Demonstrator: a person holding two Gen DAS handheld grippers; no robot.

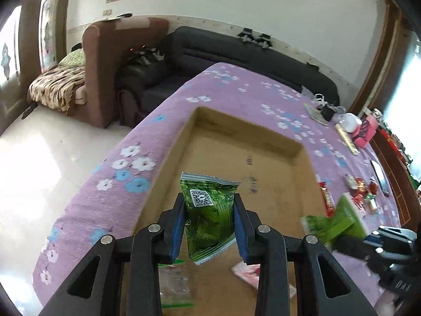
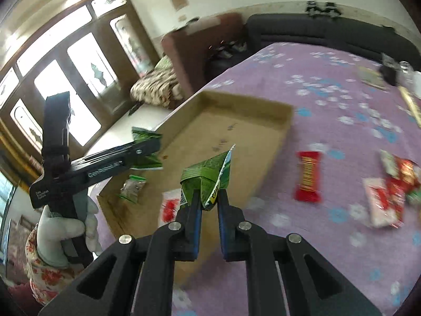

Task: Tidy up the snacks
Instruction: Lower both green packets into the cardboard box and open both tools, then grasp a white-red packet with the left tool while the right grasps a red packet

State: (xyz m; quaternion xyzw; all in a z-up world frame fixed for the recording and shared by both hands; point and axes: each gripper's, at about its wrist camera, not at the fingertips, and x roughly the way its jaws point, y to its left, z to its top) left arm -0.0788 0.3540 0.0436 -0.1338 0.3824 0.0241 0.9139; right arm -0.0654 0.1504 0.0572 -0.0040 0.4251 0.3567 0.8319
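Observation:
My left gripper (image 1: 208,202) is shut on a green snack packet (image 1: 209,213) and holds it above the shallow cardboard tray (image 1: 236,144). My right gripper (image 2: 209,197) is shut on another green snack packet (image 2: 210,176), held above the tray's near right edge (image 2: 263,173). The left gripper (image 2: 147,147) with its packet also shows in the right wrist view. The right gripper with its green packet (image 1: 334,221) shows blurred at the right of the left wrist view. In the tray lie a clear packet with green trim (image 2: 131,188) and a white-and-red packet (image 2: 169,206).
The tray sits on a purple floral tablecloth (image 1: 105,210). Loose snacks lie on the cloth to the right: a red bar (image 2: 308,176) and red-and-white packets (image 2: 384,202). Small clutter lies at the far right (image 1: 350,126). Sofas stand beyond the table.

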